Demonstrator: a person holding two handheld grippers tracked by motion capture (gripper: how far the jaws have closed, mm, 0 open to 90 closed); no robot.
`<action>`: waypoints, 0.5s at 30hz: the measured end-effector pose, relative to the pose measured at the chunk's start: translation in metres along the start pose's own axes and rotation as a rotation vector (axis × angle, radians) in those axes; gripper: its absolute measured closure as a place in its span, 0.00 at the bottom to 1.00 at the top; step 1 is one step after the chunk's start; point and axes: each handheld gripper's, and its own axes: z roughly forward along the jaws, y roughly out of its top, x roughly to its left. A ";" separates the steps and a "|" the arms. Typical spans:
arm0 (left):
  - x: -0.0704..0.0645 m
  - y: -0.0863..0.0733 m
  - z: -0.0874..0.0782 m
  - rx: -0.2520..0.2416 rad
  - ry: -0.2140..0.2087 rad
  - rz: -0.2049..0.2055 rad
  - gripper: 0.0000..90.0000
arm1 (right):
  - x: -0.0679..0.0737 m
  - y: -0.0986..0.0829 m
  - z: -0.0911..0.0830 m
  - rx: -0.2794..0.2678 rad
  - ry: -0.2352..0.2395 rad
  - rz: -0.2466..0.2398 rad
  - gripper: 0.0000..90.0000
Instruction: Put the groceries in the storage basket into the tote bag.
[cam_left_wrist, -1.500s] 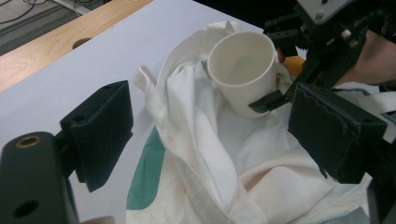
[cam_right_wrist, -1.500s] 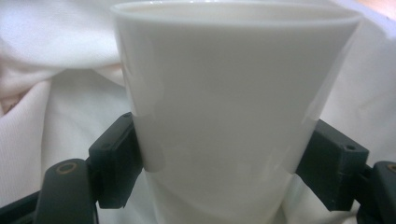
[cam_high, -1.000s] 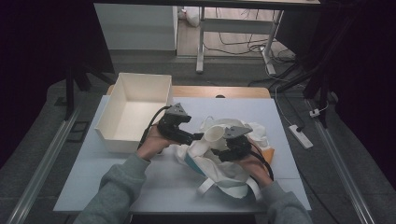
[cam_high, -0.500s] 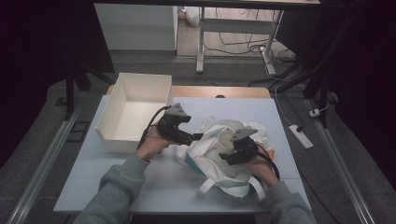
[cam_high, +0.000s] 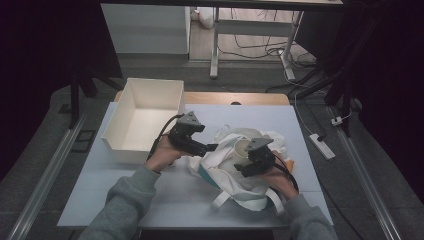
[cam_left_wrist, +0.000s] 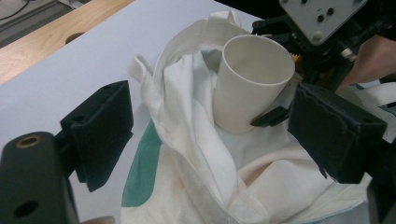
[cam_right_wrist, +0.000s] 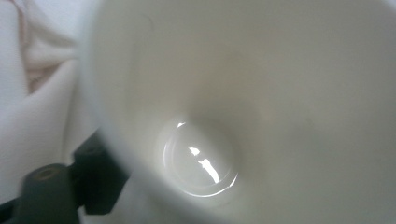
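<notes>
Right now the right gripper (cam_high: 246, 162) clamps a white cup (cam_high: 243, 148), holding it tilted over the crumpled white cloth bag (cam_high: 225, 165) mid-table. Just beside it, the left gripper (cam_left_wrist: 210, 140) hovers with jaws spread wide around the bag's folds.

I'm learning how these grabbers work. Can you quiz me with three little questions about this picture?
1. True or false: the right hand-held gripper holds the white cup.
2. What lies under the cup? A) cloth bag B) book C) plate
3. Fill in: the left hand-held gripper has its jaws ____ around the bag's folds.

Key: 1 true. 2 A. 3 open. The white box beside them has nothing in it.
</notes>
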 end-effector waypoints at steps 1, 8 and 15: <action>0.000 0.000 0.000 -0.001 0.000 -0.001 0.16 | 0.000 0.001 -0.004 -0.009 -0.009 0.003 0.10; -0.001 -0.001 -0.003 -0.002 0.004 -0.004 0.16 | 0.000 0.002 -0.040 -0.115 -0.053 0.036 0.06; -0.005 -0.004 -0.006 0.016 0.024 0.005 0.16 | -0.009 0.001 -0.067 -0.208 -0.059 0.075 0.10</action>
